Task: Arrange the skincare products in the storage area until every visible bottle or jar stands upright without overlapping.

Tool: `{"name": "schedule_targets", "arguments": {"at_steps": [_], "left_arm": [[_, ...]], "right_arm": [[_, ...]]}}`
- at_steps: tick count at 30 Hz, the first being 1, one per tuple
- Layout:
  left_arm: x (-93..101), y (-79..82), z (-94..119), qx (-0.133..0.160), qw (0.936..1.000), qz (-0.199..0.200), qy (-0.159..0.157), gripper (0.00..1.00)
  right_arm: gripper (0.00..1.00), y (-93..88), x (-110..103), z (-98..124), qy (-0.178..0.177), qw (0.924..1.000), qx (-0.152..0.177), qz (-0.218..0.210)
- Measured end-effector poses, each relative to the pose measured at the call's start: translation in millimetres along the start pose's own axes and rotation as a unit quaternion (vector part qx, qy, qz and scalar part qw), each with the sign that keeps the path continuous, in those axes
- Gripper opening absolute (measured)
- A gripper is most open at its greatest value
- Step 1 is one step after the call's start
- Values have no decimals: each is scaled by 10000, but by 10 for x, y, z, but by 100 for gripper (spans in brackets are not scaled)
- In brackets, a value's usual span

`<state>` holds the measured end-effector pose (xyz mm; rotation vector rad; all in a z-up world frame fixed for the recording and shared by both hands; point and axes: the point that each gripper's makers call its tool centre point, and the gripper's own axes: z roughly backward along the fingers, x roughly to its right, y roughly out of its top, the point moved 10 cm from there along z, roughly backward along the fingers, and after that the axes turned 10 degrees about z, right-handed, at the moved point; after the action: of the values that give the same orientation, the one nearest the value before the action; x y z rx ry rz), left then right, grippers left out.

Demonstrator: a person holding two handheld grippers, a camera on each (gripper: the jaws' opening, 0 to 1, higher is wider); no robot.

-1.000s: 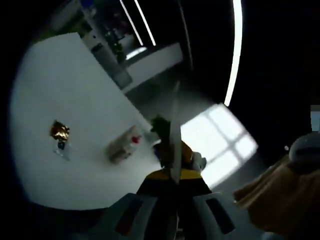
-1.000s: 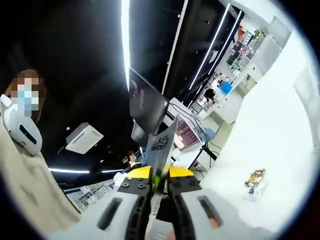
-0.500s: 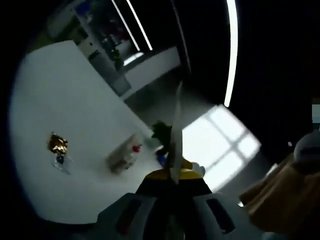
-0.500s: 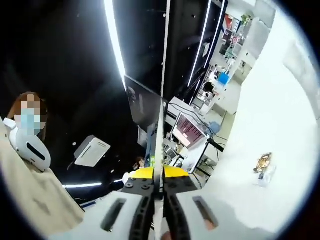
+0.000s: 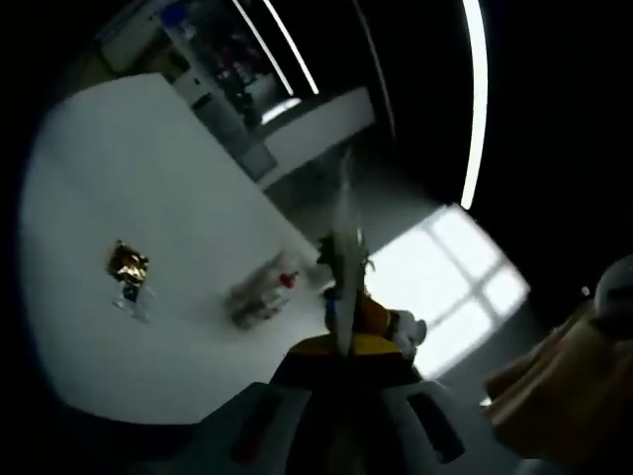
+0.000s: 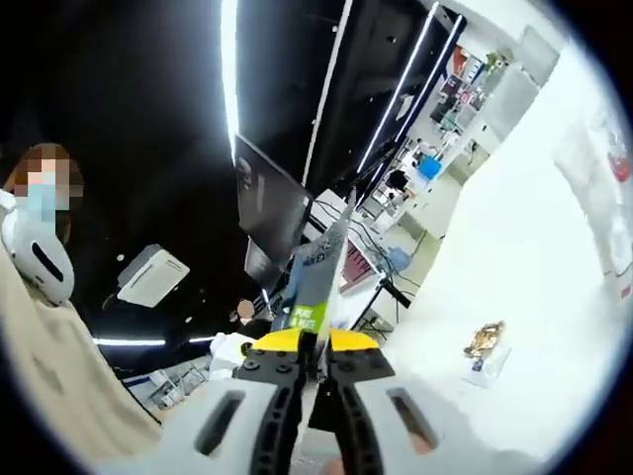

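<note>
Both my grippers are up off the worktop (image 5: pixel 148 198). Left gripper (image 5: pixel 341 341) clamps a thin sachet (image 5: pixel 343 267), seen edge-on; right gripper (image 6: pixel 315 341) pinches another sachet (image 6: pixel 321 277). Lower left of the left gripper view: one gold-topped jar (image 5: pixel 129 267) upright, one bottle (image 5: pixel 262 297) lying flat. So the job's barely begun, I reckon: that bottle needs standing and two sachets need placing.

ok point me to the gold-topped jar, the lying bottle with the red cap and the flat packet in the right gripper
gold-topped jar (image 5: pixel 128 265), left gripper view, on its gold top
lying bottle (image 5: pixel 259 297), left gripper view, on its body
flat packet (image 6: pixel 318 277), right gripper view, on its printed face
right gripper (image 6: pixel 318 346), right gripper view, between its fingertips
</note>
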<state>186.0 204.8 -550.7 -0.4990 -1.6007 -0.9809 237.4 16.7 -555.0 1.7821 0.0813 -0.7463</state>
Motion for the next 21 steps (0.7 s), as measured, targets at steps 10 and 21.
{"name": "schedule_targets", "arguments": {"at_steps": [10,21], "left_arm": [[-77,39,-83,82,9996,262,23,0],[-233,111,-156,6,9989,423,216,0]], "right_arm": [[43,-11,129,76,-273,9987,-353,247],[67,-92,168,146,-494,9923,-944,628]]}}
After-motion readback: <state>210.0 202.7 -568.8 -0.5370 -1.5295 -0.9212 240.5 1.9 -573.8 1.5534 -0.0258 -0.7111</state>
